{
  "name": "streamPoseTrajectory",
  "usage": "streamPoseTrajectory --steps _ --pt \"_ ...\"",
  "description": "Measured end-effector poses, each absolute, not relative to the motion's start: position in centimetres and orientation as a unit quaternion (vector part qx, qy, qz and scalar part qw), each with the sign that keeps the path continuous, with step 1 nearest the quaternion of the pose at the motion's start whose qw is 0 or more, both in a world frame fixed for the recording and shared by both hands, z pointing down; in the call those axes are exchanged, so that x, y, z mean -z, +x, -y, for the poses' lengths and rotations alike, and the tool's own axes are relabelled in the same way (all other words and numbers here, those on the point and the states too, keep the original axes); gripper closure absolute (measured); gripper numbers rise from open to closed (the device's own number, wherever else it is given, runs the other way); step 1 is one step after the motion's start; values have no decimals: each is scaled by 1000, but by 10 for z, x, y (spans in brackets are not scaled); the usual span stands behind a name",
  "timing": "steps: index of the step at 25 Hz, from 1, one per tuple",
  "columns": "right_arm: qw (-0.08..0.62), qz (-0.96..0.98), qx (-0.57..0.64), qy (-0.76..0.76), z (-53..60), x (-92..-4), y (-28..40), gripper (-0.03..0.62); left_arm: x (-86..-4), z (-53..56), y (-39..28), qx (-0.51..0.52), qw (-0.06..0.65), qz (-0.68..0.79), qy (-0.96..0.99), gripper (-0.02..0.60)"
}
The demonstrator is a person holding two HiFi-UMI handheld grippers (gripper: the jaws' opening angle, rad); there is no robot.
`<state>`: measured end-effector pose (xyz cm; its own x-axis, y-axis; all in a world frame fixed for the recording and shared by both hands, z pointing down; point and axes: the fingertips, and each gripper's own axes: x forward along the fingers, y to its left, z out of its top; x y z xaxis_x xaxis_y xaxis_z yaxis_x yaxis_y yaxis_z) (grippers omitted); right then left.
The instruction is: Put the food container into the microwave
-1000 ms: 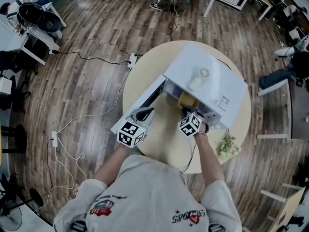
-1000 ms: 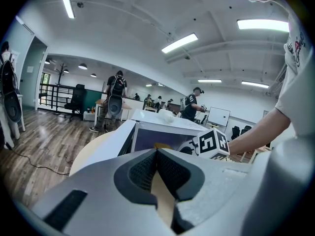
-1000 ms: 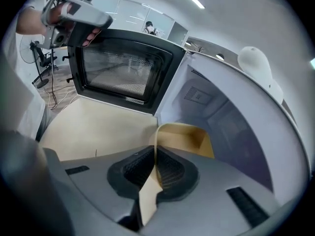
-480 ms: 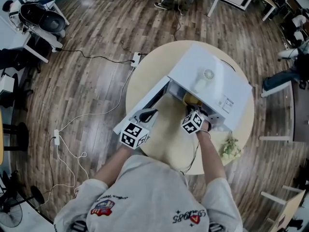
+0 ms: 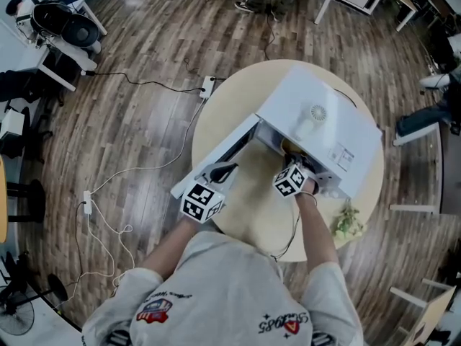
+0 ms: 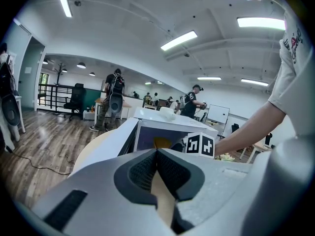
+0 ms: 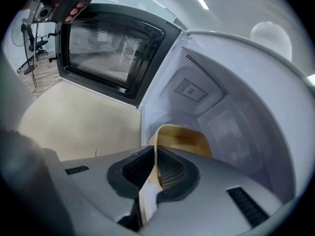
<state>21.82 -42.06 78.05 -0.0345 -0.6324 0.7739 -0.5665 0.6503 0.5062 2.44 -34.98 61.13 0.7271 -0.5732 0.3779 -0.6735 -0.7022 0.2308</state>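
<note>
The white microwave (image 5: 324, 132) stands on the round beige table (image 5: 248, 218) with its door (image 5: 216, 153) swung open to the left. My right gripper (image 7: 155, 163) is shut on the near rim of the tan food container (image 7: 184, 139). The container sits inside the cavity, on its floor. From the head view only a sliver of the container (image 5: 294, 150) shows past my right gripper (image 5: 292, 170). My left gripper (image 5: 227, 167) hovers by the open door, shut with nothing in it. In the left gripper view it (image 6: 157, 151) faces the microwave (image 6: 167, 127).
The black-framed door window (image 7: 110, 50) stands to the left of the cavity. A small green sprig (image 5: 347, 220) lies on the table's right edge. A power strip (image 5: 209, 86) and cables lie on the wooden floor. Desks and chairs ring the room, and people stand far off.
My right gripper has pushed forward, carrying the container deeper into the microwave cavity. My left gripper has stayed near the door.
</note>
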Motion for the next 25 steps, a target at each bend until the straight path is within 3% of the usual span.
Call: streamPoseTrajectory --steps 13,25 --pt "563 700 47 436 437 -787 223 561 -616 351 22 -141 182 337 913 577" --pt "539 706 47 457 434 -775 221 482 -619 350 23 -144 186 330 914 577"
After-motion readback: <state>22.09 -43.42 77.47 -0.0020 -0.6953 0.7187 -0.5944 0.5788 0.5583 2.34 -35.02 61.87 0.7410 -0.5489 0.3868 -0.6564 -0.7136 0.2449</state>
